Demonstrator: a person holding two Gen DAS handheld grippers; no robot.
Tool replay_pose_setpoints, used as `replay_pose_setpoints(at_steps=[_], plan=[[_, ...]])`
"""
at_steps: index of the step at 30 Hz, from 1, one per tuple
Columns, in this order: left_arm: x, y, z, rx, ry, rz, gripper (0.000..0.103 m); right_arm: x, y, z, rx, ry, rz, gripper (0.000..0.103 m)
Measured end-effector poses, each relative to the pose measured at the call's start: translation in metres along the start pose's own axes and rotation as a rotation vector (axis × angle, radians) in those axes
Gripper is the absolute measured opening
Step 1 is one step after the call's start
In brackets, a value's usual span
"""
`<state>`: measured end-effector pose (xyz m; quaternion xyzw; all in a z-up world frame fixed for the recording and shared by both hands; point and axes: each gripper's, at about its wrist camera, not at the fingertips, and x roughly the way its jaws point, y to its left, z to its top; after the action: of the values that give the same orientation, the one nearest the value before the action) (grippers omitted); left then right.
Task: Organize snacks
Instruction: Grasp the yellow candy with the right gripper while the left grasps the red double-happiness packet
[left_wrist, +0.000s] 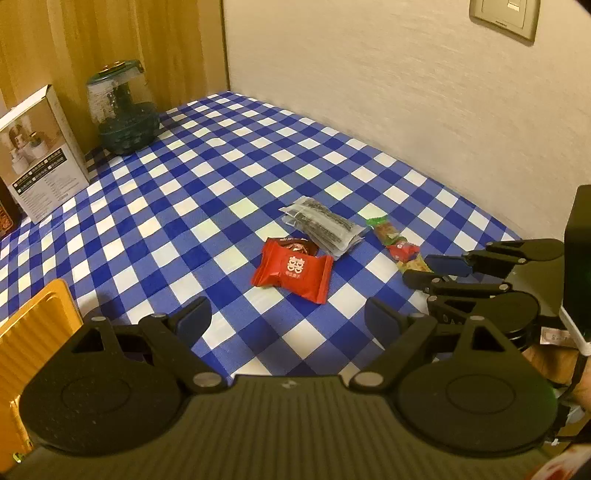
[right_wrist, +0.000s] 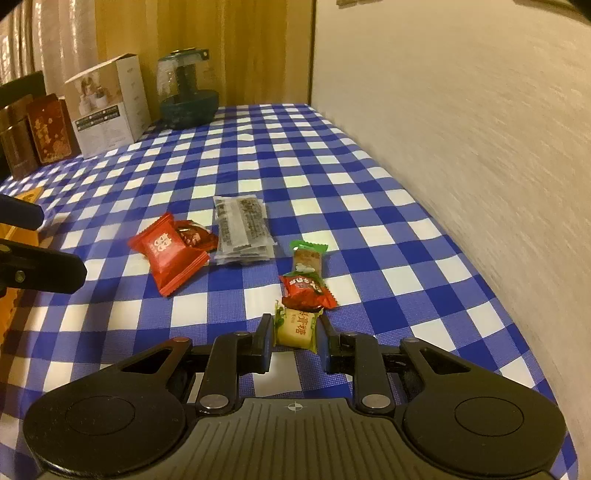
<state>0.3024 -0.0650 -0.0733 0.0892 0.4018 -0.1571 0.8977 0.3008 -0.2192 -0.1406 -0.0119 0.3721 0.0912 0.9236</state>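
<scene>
Sorting has barely begun: right gripper pinches the yellow candy at the tablecloth's near edge; left gripper hangs open; red packets and dark pack lie ungathered.

Table under blue-and-white checked cloth, pushed against pale bumpy wall. Wooden panel behind. Light switch high on wall. Warm yellow light.
</scene>
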Motion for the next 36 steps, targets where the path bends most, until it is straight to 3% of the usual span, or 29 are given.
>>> replay_pose_setpoints(at_steps=[7, 19, 36], plan=[[0.012, -0.002, 0.006, 0.025, 0.020, -0.012, 0.089, 0.005, 0.000, 0.001, -0.001, 0.014, -0.003, 0.027], [0.063, 0.009, 0.022, 0.056, 0.129, -0.064, 0.088, -0.019, -0.011, 0.006, 0.140, 0.003, 0.010, 0.026], [0.104, 0.002, 0.037, 0.127, 0.195, -0.059, 0.059, -0.020, -0.020, 0.015, 0.217, -0.011, 0.012, 0.026]])
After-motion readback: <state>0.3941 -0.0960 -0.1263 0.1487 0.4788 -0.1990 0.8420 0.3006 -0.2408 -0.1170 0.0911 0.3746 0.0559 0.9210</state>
